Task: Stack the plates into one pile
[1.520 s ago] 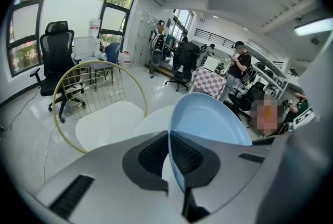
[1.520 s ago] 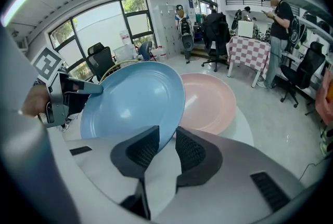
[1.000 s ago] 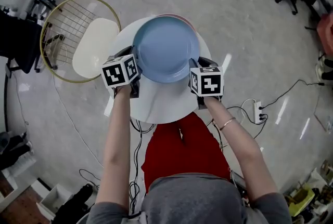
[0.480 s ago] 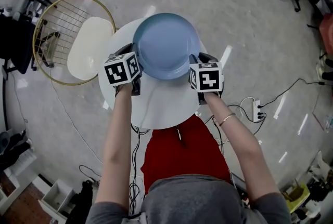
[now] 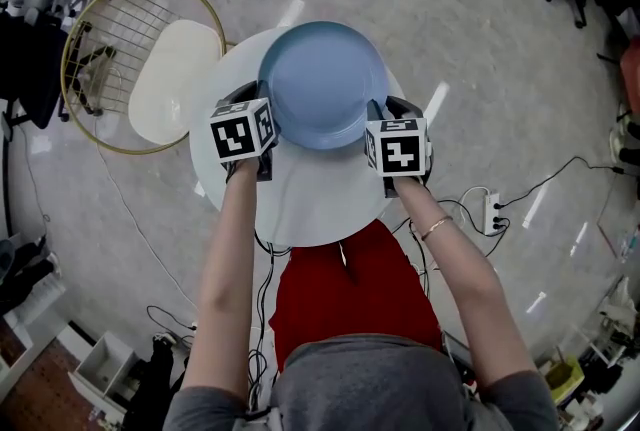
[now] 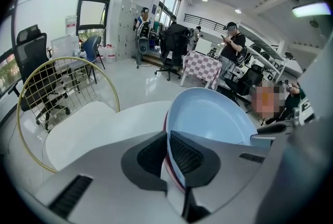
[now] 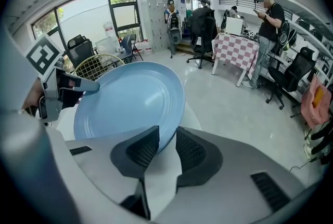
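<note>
A pale blue plate [image 5: 320, 84] hangs over the round white table [image 5: 300, 209], gripped at two sides of its rim. My left gripper [image 5: 266, 127] is shut on the left rim, and its jaws have just been opening a little with the rim still between the pads. In the left gripper view [image 6: 167, 153] the blue plate [image 6: 213, 119] has a dark red rim [image 6: 167, 170] right under it between the jaws. My right gripper [image 5: 376, 124] is shut on the right rim; in its own view [image 7: 166, 147] the plate [image 7: 125, 103] slopes away to the left.
A cream chair seat with a gold wire back [image 5: 175, 79] stands left of the table. The person's red lap is below the table's near edge. Cables and a power strip [image 5: 495, 209] lie on the floor at the right. Office chairs and people stand far off.
Both grippers and the blue plate have sunk a little toward the table. The pink rim that peeked out behind the plate a second ago is now hidden in the head view.
</note>
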A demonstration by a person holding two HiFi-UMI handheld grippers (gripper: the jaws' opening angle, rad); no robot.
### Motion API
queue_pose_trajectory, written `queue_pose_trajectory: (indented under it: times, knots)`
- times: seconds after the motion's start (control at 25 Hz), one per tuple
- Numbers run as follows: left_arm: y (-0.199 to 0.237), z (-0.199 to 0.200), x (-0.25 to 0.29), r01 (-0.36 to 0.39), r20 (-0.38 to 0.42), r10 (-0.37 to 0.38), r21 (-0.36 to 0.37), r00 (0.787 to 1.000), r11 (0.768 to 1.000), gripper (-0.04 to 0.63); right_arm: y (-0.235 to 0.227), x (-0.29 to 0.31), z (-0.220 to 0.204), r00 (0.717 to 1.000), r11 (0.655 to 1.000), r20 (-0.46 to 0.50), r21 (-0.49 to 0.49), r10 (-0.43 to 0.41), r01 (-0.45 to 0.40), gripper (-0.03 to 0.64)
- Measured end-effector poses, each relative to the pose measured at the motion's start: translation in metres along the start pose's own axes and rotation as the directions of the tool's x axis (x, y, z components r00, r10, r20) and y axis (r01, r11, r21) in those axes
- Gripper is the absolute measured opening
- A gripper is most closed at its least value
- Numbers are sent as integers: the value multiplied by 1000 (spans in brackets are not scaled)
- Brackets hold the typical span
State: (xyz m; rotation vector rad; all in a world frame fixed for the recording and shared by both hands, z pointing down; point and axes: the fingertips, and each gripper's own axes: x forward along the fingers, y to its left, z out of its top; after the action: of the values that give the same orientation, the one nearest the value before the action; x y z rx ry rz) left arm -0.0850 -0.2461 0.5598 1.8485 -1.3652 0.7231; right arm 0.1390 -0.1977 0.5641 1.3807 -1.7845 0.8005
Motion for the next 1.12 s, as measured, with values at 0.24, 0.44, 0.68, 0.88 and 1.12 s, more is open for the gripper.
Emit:
queue_pose_trajectory:
  times: [0.24,0.44,0.68,0.88,1.12]
  knots:
    - [0,0,2,-33,-3,33,47,999,998,34,-1,2,2,1000,1000,14,-21,-9,10,112]
    - [0,-2,1,-57,4,57,82,998,995,41,-2,5,4,999,997,24,-68,-41,42,112]
    - [-1,-3,-2,-85,5,85,116,996,990,52,-3,5,7,997,992,36,-100,-69,73,112]
    - [2,-6,-5,-105,10,104,136,995,985,77,-4,2,8,994,992,71,-87,-81,88,112]
    - [3,1,-16,-137,58,129,175,990,975,103,-12,-9,15,985,991,130,-63,-112,121,112]
